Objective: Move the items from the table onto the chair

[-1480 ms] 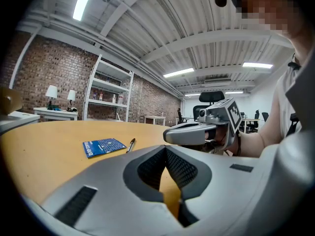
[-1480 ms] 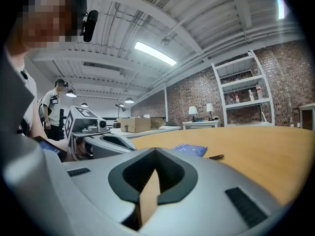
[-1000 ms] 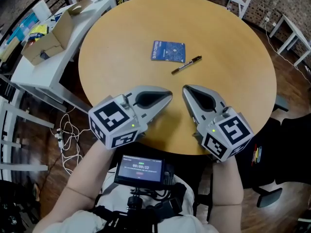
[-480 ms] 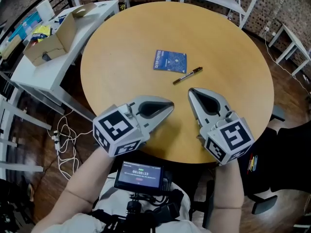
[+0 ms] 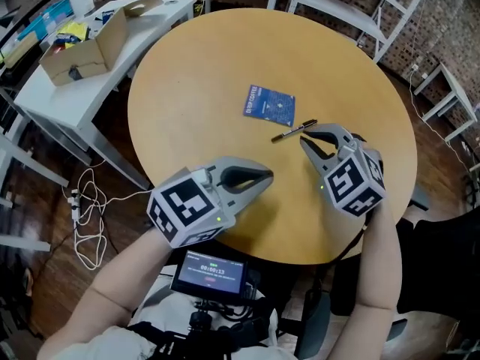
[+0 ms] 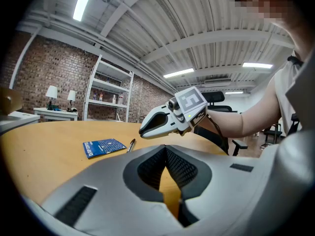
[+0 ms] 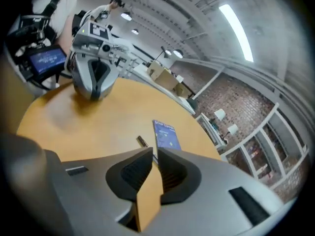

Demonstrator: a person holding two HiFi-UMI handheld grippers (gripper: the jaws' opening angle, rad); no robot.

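Observation:
A blue coffee packet [image 5: 268,105] lies flat on the round wooden table [image 5: 195,73]. Just in front of it is a black pen [image 5: 294,131]. My right gripper [image 5: 304,139], rolled onto its side, points down at the pen's near end without touching it. Its jaws have just been opening and stand slightly open with nothing between them; in the right gripper view [image 7: 154,152] the pen [image 7: 142,141] and the packet [image 7: 166,135] lie just beyond them. My left gripper [image 5: 268,176] is shut and empty over the table's near part, well short of the packet [image 6: 103,147].
A white side table [image 5: 45,100] with an open cardboard box [image 5: 82,47] stands at the left. White shelving [image 5: 341,2] is behind the table. A black chair [image 5: 442,265] is at the lower right. Cables [image 5: 90,216] lie on the floor.
My right gripper has moved forward to the pen and rolled onto its side, and its jaws have parted a little. The left gripper has stayed where it was.

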